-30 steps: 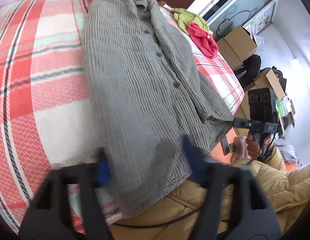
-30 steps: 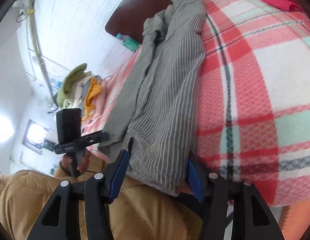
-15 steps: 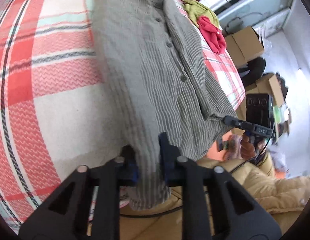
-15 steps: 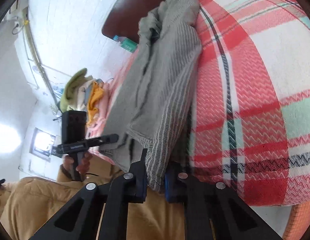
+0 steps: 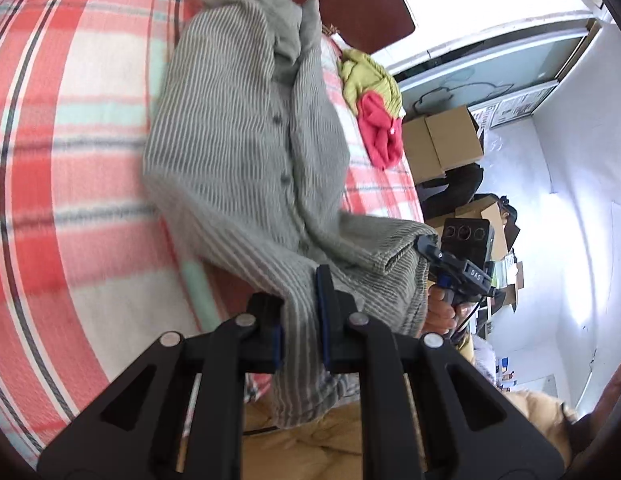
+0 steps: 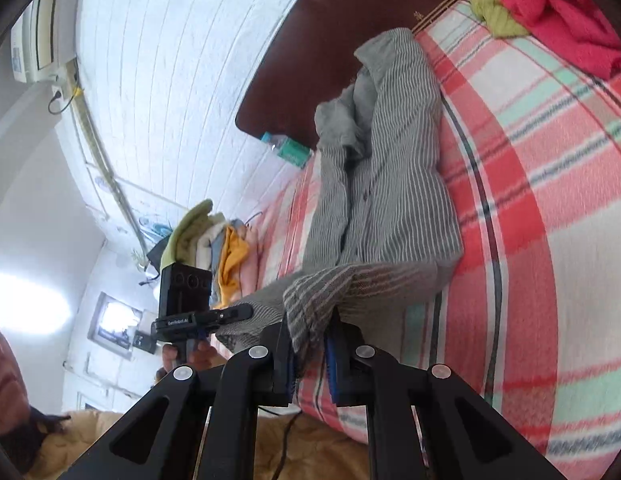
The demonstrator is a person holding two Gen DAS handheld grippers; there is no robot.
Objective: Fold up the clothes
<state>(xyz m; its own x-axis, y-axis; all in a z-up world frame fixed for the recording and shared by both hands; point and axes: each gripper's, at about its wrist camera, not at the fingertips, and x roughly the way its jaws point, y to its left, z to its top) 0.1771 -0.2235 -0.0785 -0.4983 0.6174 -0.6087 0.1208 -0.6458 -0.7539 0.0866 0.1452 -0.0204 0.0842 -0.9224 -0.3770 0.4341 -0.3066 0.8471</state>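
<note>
A grey striped button shirt lies lengthwise on a red plaid blanket, collar at the far end by the headboard. My left gripper is shut on one corner of the shirt's near hem and holds it lifted off the bed. My right gripper is shut on the other hem corner of the shirt, also raised. The hem is bunched and folding over toward the collar. Each gripper shows in the other's view, the right one and the left one.
A red garment and an olive-green garment lie on the blanket's far right; both show in the right wrist view. A pile of clothes sits at the bed's left side. Cardboard boxes stand beyond the bed. A dark headboard backs it.
Both grippers went from open around the shirt's hem to shut on it. They have since lifted the hem and carried it up over the shirt toward the collar.
</note>
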